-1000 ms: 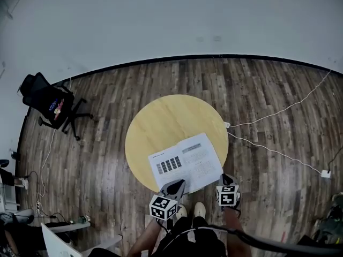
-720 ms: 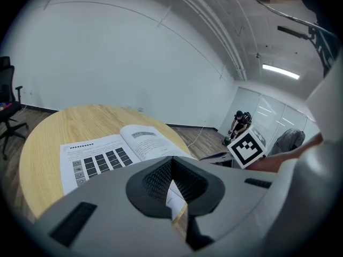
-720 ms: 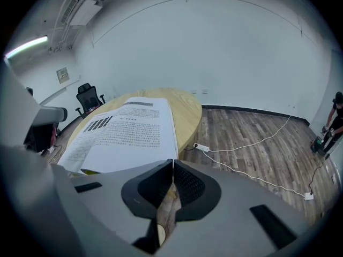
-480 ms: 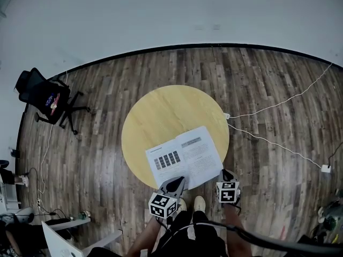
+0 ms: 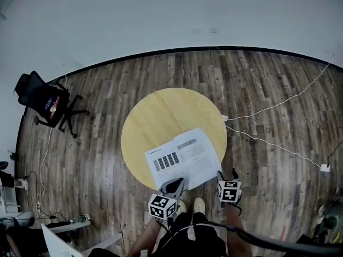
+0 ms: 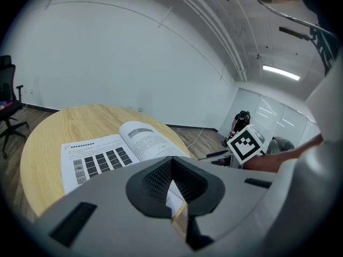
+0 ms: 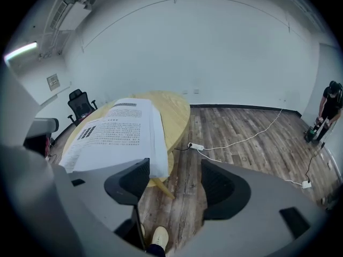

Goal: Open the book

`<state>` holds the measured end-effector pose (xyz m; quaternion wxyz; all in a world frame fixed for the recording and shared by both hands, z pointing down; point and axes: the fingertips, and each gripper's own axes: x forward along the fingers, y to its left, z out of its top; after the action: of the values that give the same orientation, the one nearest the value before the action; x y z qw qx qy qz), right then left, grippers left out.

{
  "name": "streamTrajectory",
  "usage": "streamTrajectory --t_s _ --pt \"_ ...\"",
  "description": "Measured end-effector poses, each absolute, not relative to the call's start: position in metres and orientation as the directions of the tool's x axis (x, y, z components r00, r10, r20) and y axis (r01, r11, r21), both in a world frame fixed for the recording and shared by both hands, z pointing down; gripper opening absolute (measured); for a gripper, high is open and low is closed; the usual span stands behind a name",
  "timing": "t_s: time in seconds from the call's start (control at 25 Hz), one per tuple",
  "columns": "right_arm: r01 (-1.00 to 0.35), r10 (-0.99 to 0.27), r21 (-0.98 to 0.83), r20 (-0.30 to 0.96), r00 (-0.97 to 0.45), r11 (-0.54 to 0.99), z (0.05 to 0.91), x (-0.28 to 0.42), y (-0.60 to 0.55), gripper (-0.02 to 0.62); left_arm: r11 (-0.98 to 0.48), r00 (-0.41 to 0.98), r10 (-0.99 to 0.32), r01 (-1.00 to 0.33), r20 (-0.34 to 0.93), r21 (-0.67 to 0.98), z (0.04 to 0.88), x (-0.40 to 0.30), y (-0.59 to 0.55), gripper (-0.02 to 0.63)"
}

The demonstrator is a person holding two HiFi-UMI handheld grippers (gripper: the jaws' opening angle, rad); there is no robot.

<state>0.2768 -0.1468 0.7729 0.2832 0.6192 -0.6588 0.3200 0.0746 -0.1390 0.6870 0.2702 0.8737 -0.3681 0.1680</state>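
A white paper book lies open and flat on a round yellow wooden table, on the side of the table nearest the person. Its left page has rows of little dark squares and its right page is full of small print. The left gripper is at the near edge of the book. In the left gripper view the book is spread out on the table in front of the left gripper, and the two dark jaws are pushed close together, with only a thin slit between them where a bit of white page and table edge peeks through. The right gripper is off the table, just past the book's right corner and over the brown wooden floor. In the right gripper view the right gripper has its jaws wide apart with nothing in them, and only floor and a pale shoe show in the gap. The book hangs a little over the table edge just beside the left jaw. A black office chair stands far off to the left, and a white cable runs across the floor.
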Motion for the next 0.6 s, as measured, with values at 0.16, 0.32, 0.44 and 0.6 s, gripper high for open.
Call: streamTrajectory --t_s 0.16,0.32,0.44,0.6 --pt "-0.994 -0.641 -0.096 0.76 -0.102 0.044 0.763 0.275 -0.146 0.279 -0.589 0.677 -0.552 -0.73 0.487 0.347 0.682 0.079 -0.136 -0.005" --pt "-0.988 -0.66 -0.125 0.736 -0.154 0.09 0.742 0.26 -0.148 0.279 -0.59 0.673 -0.574 -0.735 0.467 0.334 0.669 0.076 -0.14 -0.005" --pt "-0.972 -0.69 -0.17 0.684 -0.237 0.165 0.713 0.239 -0.149 0.275 -0.588 0.666 -0.598 -0.743 0.446 0.32 0.656 0.07 -0.141 -0.005" --pt "-0.969 -0.75 -0.112 0.617 -0.24 0.219 0.673 0.228 -0.15 0.002 -0.576 0.648 -0.634 -0.76 0.423 0.3 0.638 0.058 -0.141 -0.005"
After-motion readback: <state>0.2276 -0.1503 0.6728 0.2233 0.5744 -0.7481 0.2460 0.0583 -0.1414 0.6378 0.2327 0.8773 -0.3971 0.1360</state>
